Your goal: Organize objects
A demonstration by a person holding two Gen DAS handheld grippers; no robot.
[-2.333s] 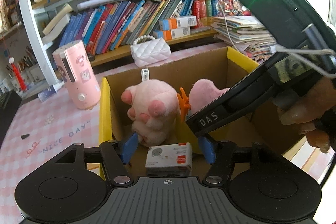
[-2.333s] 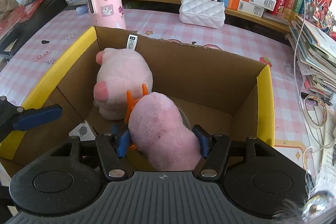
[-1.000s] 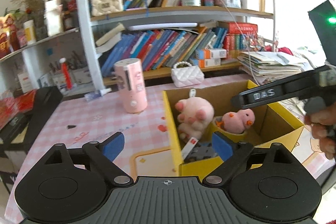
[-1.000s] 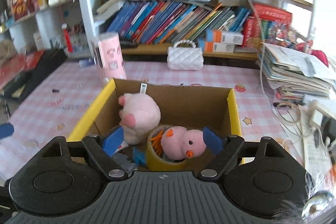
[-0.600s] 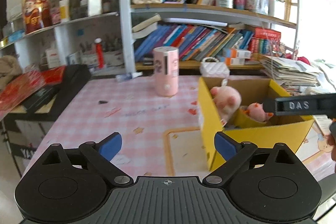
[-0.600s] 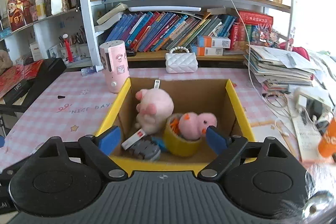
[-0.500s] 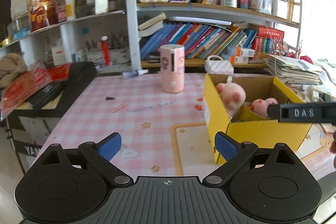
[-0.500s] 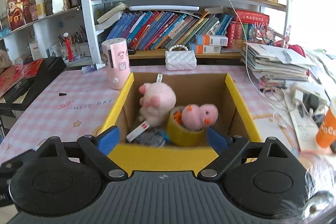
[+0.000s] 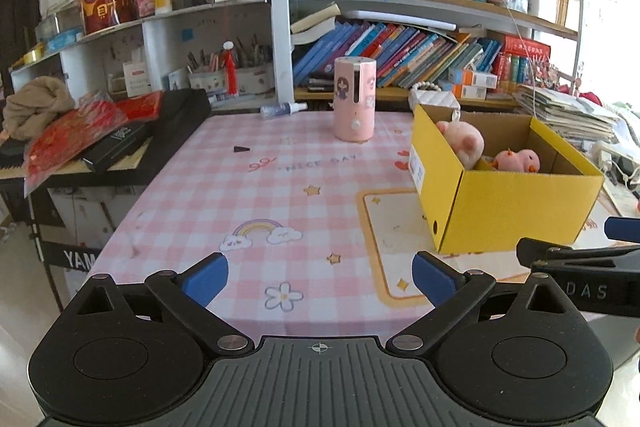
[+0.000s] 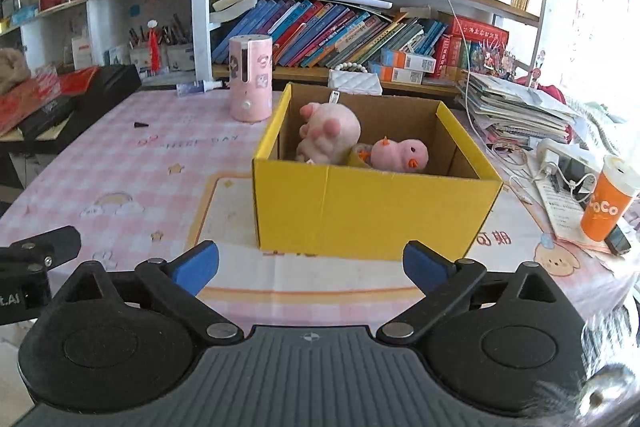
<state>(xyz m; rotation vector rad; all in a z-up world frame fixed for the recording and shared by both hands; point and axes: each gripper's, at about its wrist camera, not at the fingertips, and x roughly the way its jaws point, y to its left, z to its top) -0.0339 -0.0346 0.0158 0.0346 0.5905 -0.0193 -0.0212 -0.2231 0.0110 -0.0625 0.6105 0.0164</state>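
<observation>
A yellow cardboard box stands on the pink checked tablecloth. Inside it a pink plush pig leans at the left and a pink plush duck rests on a yellow tape roll. In the left wrist view the box is off to the right, with the pig and duck showing over its rim. My left gripper hovers over bare cloth, its jaws opening, nothing between them. My right gripper faces the box's front wall from short of it, jaws opening and empty.
A pink cylinder and a white quilted purse stand behind the box. An orange cup, cables and stacked papers crowd the right side. A black case lies along the table's left edge. Bookshelves rise at the back.
Both grippers let go of their items inside the box and drew back from it toward the table's near edge. Their jaws have widened, and the box now looks smaller and farther off.
</observation>
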